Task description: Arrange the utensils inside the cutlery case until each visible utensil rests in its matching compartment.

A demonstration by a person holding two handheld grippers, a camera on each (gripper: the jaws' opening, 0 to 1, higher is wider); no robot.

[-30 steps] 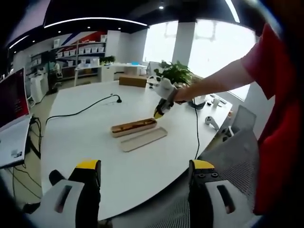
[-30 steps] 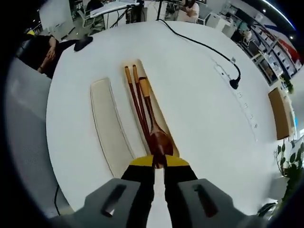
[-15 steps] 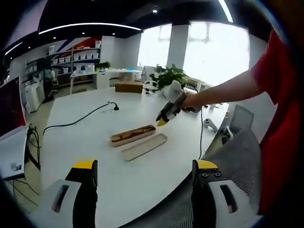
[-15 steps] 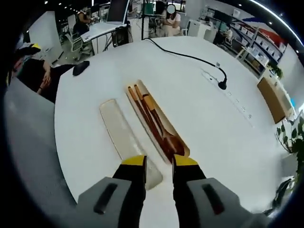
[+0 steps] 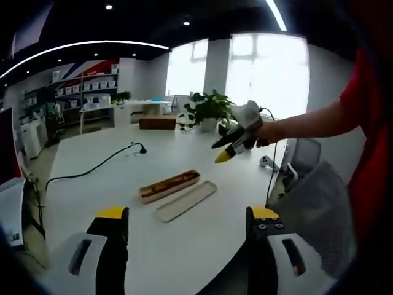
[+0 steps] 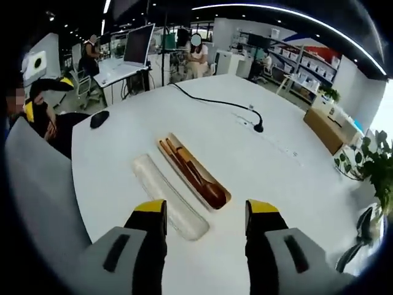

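Through the left gripper view, my left tool has its yellow-tipped jaws apart over the round white table. The long open beige cutlery case lies mid-table with its flat lid just beside it. My right tool hangs above the table, higher and farther from the case than a second ago.

Through the right gripper view, my right tool now stands jaws apart, where before they were nearly together at the spoon's bowl. The brown wooden spoon and chopsticks lie lengthwise inside the case.
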